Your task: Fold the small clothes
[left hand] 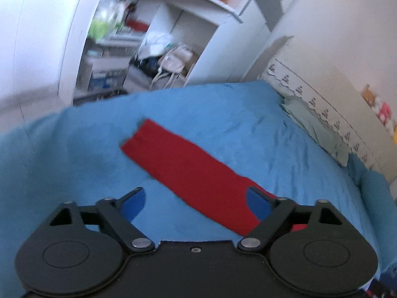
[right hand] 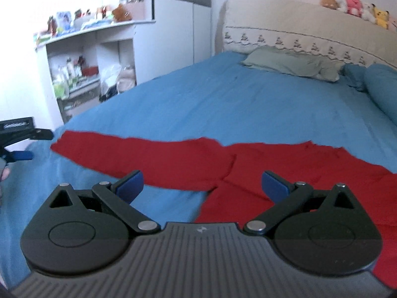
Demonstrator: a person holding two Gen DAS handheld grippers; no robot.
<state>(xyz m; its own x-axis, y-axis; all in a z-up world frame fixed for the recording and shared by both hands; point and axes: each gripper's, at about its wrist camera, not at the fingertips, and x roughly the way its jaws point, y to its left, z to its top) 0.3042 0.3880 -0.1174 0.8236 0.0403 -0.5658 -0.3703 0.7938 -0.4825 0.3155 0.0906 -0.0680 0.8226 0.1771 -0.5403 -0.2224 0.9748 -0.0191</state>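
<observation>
My left hand-held gripper (left hand: 196,204) and right hand-held gripper (right hand: 201,186) hang spread, empty, over the red garment (right hand: 285,164) on the blue bed (right hand: 235,104); cluttered white shelves (right hand: 94,57) upper left.

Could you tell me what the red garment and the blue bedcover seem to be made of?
Red garment: probably a soft matte knit, cotton-like; it lies limp with gentle folds and no shine. Blue bedcover: a woven matte fabric, likely cotton; fine wrinkles, no gloss. The weave is too blurred to confirm in either.
</observation>
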